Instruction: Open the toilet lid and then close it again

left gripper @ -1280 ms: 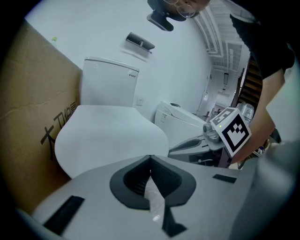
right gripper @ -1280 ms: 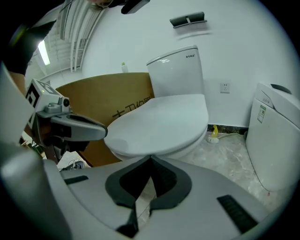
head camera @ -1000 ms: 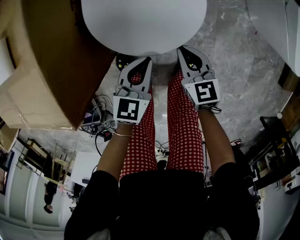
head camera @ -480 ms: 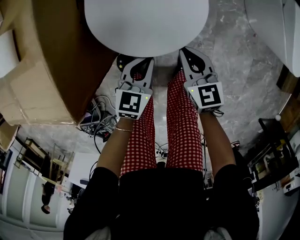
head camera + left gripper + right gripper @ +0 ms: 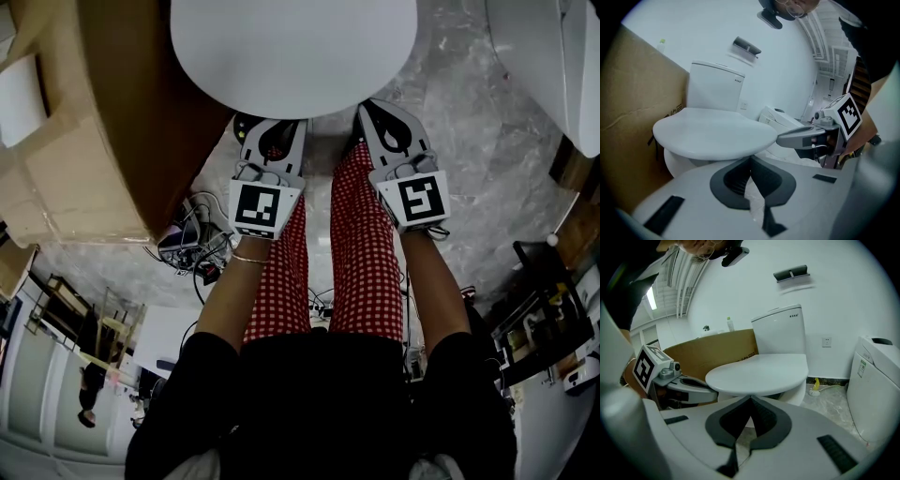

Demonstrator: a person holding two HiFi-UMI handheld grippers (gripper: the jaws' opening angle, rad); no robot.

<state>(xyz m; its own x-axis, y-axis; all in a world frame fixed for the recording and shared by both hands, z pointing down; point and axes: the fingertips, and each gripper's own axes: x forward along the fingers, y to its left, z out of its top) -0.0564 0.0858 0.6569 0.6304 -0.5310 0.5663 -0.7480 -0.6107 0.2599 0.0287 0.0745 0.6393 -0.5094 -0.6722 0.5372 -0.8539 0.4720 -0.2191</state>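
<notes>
Left gripper [image 5: 750, 159]: jaws closed tip to tip, nothing between them; held low in front of the toilet, tips just under the front edge of the lid; whether they touch it cannot be told.
Right gripper [image 5: 751, 399]: jaws likewise together and empty; level with the left one and near it, tips at the same front edge, further to the right.
Marker cubes [image 5: 265, 208]: one on the back of each gripper, black-and-white squares facing up to the head view.
Checked trousers [image 5: 361, 262]: red and white, the person's legs standing directly behind the two grippers.
Floor [image 5: 487, 169]: grey marbled stone; a tangle of cables [image 5: 192, 248] lies to the left of the legs.
Toilet lid [image 5: 292, 47]: white, oval, down flat and closed over the bowl, its front edge toward the person.
Bowl [image 5: 677, 164]: white, seen only below the lid's overhang.
Cardboard box [image 5: 112, 122]: large, brown, standing just beside the toilet on its left.
Cistern [image 5: 780, 331]: white, upright behind the lid, against the wall.
Second white unit [image 5: 874, 385]: stands to the right of the toilet, apart from it.
Wall [image 5: 834, 291]: white; a dark fitting [image 5: 791, 273] above the cistern, a socket [image 5: 827, 341] low to its right.
</notes>
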